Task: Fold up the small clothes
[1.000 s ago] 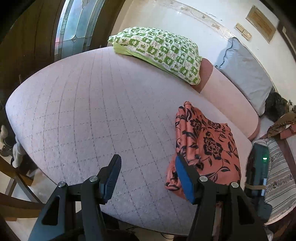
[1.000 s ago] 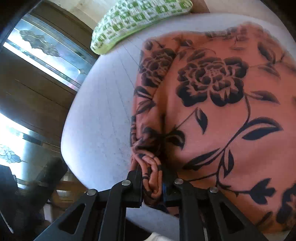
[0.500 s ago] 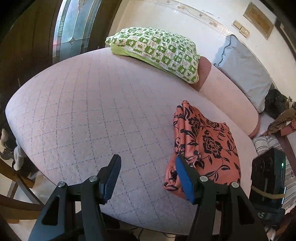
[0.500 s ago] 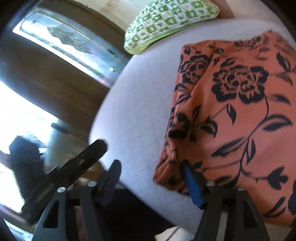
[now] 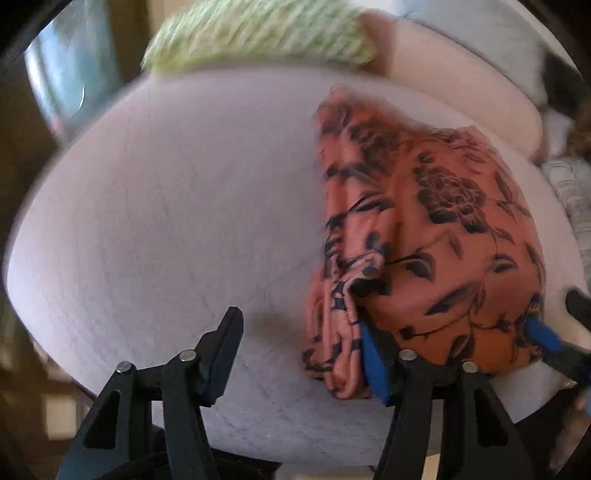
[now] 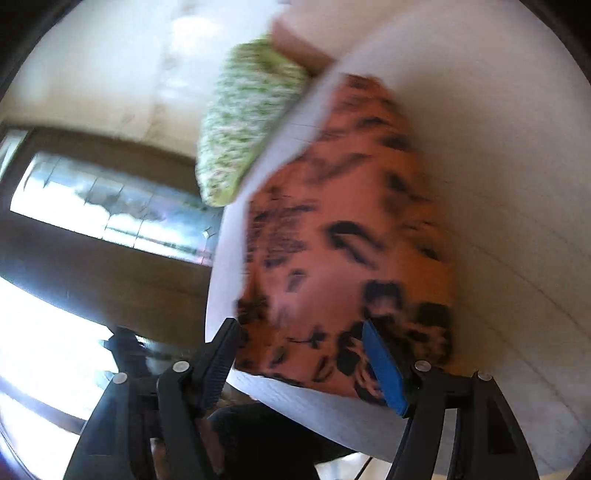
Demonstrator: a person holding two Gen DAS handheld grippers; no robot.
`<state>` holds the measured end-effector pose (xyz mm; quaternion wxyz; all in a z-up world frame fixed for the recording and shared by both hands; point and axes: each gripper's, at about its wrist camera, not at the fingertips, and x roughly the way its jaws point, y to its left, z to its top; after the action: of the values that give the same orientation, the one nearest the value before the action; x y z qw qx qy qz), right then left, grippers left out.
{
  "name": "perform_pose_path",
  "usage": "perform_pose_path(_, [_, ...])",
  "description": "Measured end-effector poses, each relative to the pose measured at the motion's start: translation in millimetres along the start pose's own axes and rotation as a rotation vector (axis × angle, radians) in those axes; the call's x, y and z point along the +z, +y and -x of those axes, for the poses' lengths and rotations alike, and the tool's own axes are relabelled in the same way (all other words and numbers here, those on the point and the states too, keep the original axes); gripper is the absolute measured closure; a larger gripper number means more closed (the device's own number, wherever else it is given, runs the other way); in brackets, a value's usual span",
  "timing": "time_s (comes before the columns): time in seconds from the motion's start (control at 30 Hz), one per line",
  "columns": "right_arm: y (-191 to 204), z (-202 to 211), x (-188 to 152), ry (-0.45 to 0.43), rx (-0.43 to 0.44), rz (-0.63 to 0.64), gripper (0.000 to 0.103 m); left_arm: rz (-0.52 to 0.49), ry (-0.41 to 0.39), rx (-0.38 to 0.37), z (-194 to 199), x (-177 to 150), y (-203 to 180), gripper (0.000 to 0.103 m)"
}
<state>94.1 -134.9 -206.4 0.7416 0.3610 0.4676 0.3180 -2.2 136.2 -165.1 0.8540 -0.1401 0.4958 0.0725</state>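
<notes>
A pale lilac quilted bed (image 5: 166, 206) carries everything here, its cover stitched in a faint grid that motion blur largely washes out. An orange garment with a black floral print (image 5: 436, 236) lies folded directly on the bed, near the front edge and toward the right side. Beyond the garment, at the far edge of the bed, rests a green-and-white patterned pillow (image 5: 258, 33). Right of that pillow, a pink bolster (image 5: 461, 85) lies along the bed's far right side, behind the garment.
</notes>
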Motion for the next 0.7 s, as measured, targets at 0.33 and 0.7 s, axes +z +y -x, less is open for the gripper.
perform_pose_path(0.33, [-5.8,30.9,30.9,-0.011,0.105,0.005,0.031,-0.036,-0.180,-0.022,59.8,30.7,-27.0,0.040])
perform_pose_path(0.7, [-33.0,-27.0,142.7,0.017,-0.004,-0.080,0.030,-0.089,-0.064,-0.026,-29.0,67.1,-48.4,0.036])
